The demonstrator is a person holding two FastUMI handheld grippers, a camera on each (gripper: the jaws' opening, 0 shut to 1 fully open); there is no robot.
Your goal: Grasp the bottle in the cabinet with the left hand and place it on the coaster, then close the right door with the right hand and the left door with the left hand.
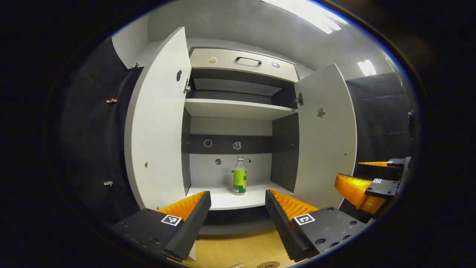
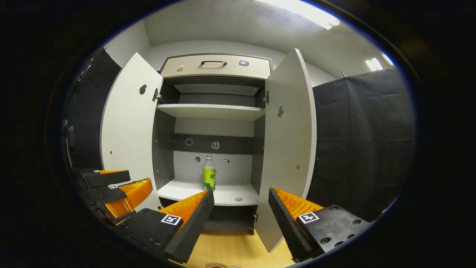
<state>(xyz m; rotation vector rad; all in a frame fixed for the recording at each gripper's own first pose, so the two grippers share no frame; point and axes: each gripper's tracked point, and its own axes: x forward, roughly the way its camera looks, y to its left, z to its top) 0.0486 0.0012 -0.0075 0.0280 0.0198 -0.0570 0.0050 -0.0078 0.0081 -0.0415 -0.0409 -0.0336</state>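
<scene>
Left tongs [image 1: 238,208]: nearest the lens in the left gripper view, both fingers spread wide with nothing between them, aimed at the open cabinet; they also appear at the lower left of the right gripper view [image 2: 111,188], likewise released.
Right tongs [image 2: 241,208]: fingers parted and empty at the bottom of the right gripper view; seen again at the right edge of the left gripper view [image 1: 366,175], off to the side of the right door.
Light wooden tabletop [image 1: 238,249]: lies below the fingers, in front of the cabinet.
Round brown coaster [image 1: 268,264]: a sliver at the bottom edge of the left gripper view, on the tabletop.
Clear plastic bottle with green label [image 1: 240,175]: stands upright on the cabinet's lowest white shelf [image 1: 230,199], near the middle, well apart from both tongs; also visible in the right gripper view [image 2: 209,174].
Tall white cabinet [image 1: 238,108]: dark inner side walls, one upper shelf, a drawer with a dark handle [image 1: 248,59] on top.
White left door [image 1: 158,123]: swung fully open.
White right door [image 1: 325,137]: swung open as well; in the right gripper view [image 2: 286,149] its edge stands just past the right finger.
</scene>
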